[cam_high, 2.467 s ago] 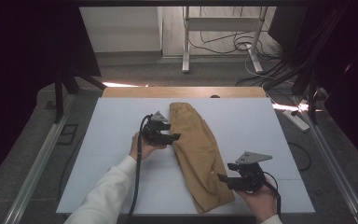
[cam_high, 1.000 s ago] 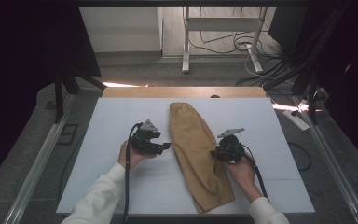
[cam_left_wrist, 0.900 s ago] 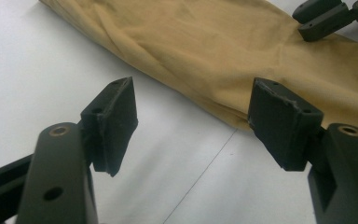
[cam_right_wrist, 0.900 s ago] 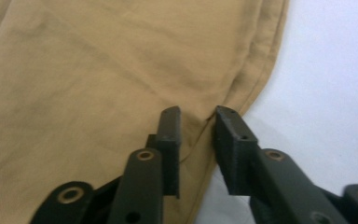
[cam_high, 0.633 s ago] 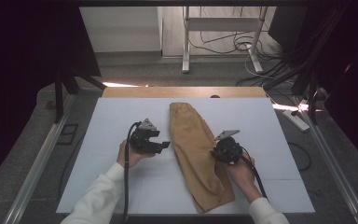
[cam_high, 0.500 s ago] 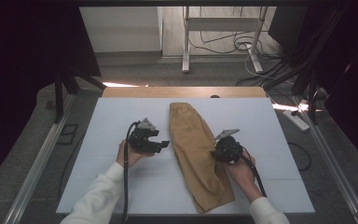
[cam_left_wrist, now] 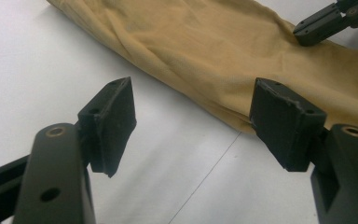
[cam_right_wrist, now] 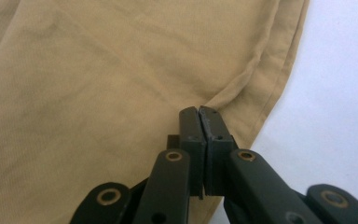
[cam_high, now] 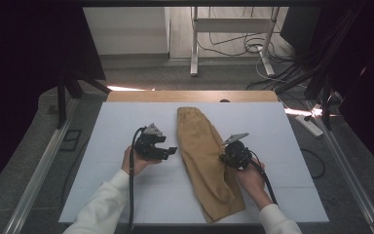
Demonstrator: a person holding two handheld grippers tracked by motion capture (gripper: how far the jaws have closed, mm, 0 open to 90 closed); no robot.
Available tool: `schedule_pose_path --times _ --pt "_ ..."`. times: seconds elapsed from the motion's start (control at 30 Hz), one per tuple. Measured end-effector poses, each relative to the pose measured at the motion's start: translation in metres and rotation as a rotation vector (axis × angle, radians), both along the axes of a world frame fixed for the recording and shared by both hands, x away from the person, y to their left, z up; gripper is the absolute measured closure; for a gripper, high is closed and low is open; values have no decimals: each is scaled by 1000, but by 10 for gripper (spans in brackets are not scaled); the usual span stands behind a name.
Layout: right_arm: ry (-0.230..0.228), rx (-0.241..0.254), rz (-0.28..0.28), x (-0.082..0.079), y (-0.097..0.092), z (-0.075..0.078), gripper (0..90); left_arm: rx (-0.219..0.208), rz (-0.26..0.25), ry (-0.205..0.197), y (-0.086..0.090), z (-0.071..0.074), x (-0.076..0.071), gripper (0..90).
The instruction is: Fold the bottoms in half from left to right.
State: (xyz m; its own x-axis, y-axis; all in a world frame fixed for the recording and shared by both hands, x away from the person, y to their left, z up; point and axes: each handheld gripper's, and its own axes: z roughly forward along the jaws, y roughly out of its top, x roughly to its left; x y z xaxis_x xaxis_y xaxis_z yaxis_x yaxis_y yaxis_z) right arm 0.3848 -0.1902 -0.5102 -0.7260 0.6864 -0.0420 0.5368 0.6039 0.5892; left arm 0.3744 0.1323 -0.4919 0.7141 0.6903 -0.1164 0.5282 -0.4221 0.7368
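The tan trousers (cam_high: 207,158) are laid folded lengthwise along the middle of the white bench (cam_high: 112,131). The cloth is judged soft and limp; an edge fold should be pinched. The right gripper (cam_right_wrist: 199,114) has just been closed on a fold at the right edge. The left gripper (cam_left_wrist: 191,121) is held open beside the left edge.

Tan trousers (cam_high: 205,156) on a white table (cam_high: 117,131), black grippers either side.

Plain mustard-tan cloth, no print, slightly darker along seams and folds. White tabletop crossed by thin grey lines, with a pale wood strip (cam_high: 141,96) at the far edge. Matte black left gripper (cam_high: 171,151) and right gripper (cam_high: 222,157), each topped by a grey plate. White sleeves (cam_high: 104,202). Grey floor (cam_high: 39,146), dark surroundings.
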Motion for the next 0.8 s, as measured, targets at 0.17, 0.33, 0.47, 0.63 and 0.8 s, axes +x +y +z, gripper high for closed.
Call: schedule_pose_path --times 0.17,0.33,0.47,0.63,0.8 --pt "-22 6 -12 -1 -3 5 890 1 -2 1 0 0 0 305" --pt "-42 33 -48 2 -17 14 890 1 -1 -1 1 0 0 304" --pt "-30 15 -69 5 -23 7 875 1 3 -2 1 0 0 301" --pt "-76 -4 -94 1 -20 6 648 2 1 -10 1 1 -1 296" --pt "-77 79 -26 -9 -13 17 552 3 2 -8 2 1 0 296"
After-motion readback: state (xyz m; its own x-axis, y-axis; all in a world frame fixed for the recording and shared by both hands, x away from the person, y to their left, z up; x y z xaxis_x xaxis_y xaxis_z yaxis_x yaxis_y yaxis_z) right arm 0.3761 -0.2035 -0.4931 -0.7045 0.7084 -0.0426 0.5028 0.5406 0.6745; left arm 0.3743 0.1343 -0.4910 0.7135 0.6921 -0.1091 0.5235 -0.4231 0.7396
